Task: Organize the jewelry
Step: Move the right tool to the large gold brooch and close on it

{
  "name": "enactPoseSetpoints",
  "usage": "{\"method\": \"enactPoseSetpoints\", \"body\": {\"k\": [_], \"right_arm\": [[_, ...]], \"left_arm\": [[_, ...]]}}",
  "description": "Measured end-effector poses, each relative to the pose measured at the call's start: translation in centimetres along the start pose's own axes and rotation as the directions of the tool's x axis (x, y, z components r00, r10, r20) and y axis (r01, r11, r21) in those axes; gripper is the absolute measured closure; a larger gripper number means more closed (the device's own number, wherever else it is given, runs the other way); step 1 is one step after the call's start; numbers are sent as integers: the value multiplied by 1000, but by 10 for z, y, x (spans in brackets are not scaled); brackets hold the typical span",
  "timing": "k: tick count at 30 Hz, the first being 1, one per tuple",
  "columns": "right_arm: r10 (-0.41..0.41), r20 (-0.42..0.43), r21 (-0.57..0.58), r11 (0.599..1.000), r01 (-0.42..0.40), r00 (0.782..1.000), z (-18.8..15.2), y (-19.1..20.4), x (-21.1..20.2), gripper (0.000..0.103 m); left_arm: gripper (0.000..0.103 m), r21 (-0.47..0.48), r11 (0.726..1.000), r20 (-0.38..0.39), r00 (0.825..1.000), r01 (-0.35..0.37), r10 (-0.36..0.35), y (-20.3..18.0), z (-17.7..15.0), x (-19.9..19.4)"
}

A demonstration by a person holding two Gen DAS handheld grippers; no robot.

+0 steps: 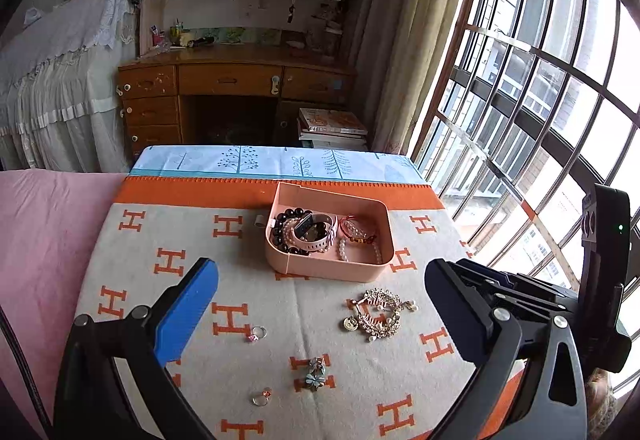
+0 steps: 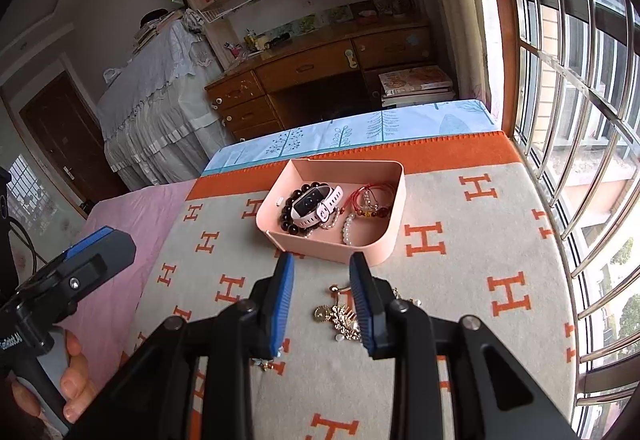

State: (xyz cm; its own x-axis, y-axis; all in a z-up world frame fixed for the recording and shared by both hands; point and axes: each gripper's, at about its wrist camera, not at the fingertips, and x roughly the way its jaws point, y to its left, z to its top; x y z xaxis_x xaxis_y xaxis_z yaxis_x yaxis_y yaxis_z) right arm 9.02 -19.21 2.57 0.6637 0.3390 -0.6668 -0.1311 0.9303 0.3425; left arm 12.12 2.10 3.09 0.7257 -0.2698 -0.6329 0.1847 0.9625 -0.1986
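Observation:
A pink tray (image 1: 362, 270) (image 2: 394, 224) sits on the H-patterned blanket and holds a dark bead bracelet, a white-strapped watch (image 1: 316, 236) (image 2: 316, 205), red cords and pearl strands. In front of it lie a gold pearl brooch (image 1: 378, 314) (image 2: 340, 314), a flower brooch (image 1: 315, 374), a pink-stone ring (image 1: 257, 332) and an orange-stone ring (image 1: 262, 397). My left gripper (image 1: 320, 304) is wide open and empty above these loose pieces. My right gripper (image 2: 322, 300) is open and empty, hovering just over the gold brooch.
The blanket (image 1: 192, 280) lies on a bed with a pink sheet (image 1: 40, 240) on the left. A barred window (image 2: 580, 119) runs close along the right edge. A wooden desk (image 1: 232, 79) and bookshelves stand beyond the bed.

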Motion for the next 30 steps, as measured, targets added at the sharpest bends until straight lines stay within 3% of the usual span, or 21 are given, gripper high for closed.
{"method": "enactPoseSetpoints", "body": {"k": [11, 22, 30], "right_arm": [[-39, -52, -38, 999, 37, 998, -12, 4, -5, 74], [-73, -125, -71, 995, 64, 990, -26, -2, 5, 74], [-67, -190, -69, 996, 54, 979, -32, -14, 21, 74]], "left_arm": [[1, 28, 998, 9, 998, -58, 58, 12, -14, -15], [1, -49, 988, -31, 989, -144, 142, 66, -11, -6], [1, -48, 984, -137, 977, -172, 164, 84, -36, 22]]}}
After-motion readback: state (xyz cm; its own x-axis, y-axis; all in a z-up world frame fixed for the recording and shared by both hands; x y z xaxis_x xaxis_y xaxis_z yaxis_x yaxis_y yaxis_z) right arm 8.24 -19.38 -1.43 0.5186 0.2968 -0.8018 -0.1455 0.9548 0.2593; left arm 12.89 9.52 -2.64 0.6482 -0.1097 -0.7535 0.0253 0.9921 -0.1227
